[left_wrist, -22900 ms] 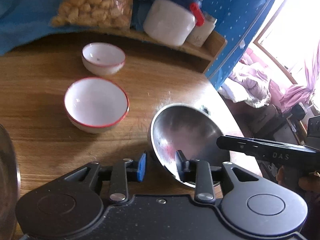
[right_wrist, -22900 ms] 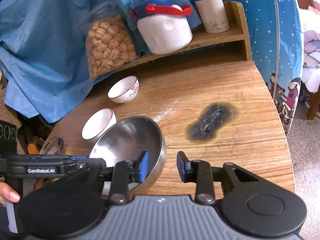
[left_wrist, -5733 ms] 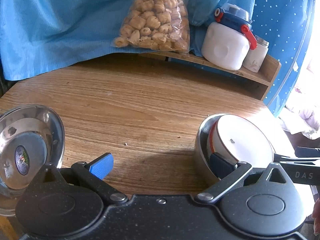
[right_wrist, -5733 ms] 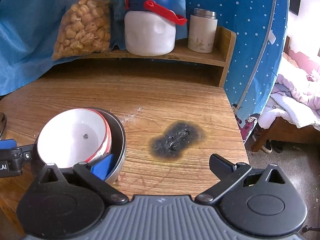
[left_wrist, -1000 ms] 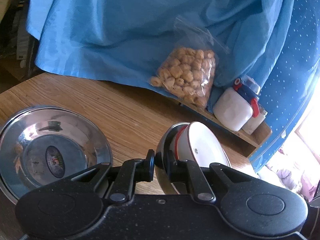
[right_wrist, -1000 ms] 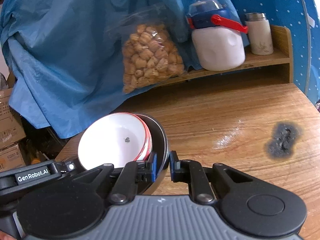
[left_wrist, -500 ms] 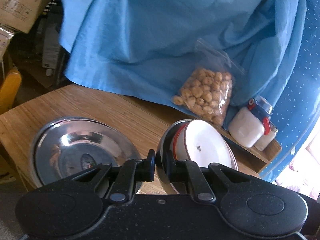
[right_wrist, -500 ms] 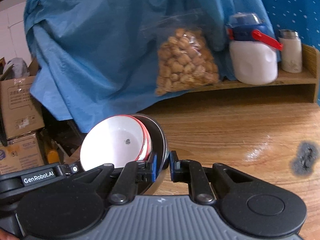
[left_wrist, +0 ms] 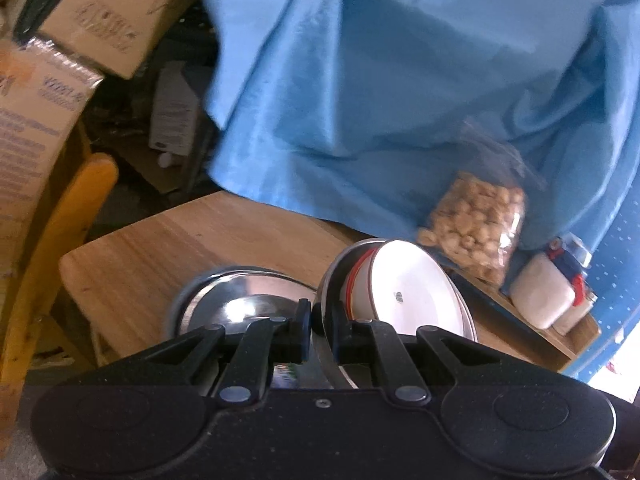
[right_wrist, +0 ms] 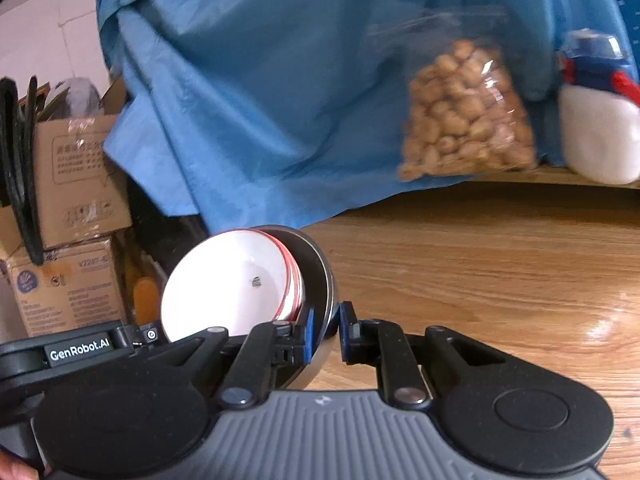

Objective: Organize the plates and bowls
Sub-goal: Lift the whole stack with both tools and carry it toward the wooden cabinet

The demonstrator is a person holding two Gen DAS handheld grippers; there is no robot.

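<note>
Both grippers clamped on the steel bowl rim, stack carried above the desk.

My left gripper point(left_wrist: 320, 330) and right gripper point(right_wrist: 326, 334) each pinch the rim of the steel bowl point(right_wrist: 320, 276) from opposite sides; white red-rimmed bowls point(right_wrist: 228, 284) nest inside, tilted. Steel plate point(left_wrist: 240, 300) sits on the desk point(left_wrist: 160, 256) just beside my left gripper, likely the target. To do it well: level the stack so the inner bowls don't slide, keep both grips even, centre over the plate, lower together, release only once seated.
</note>
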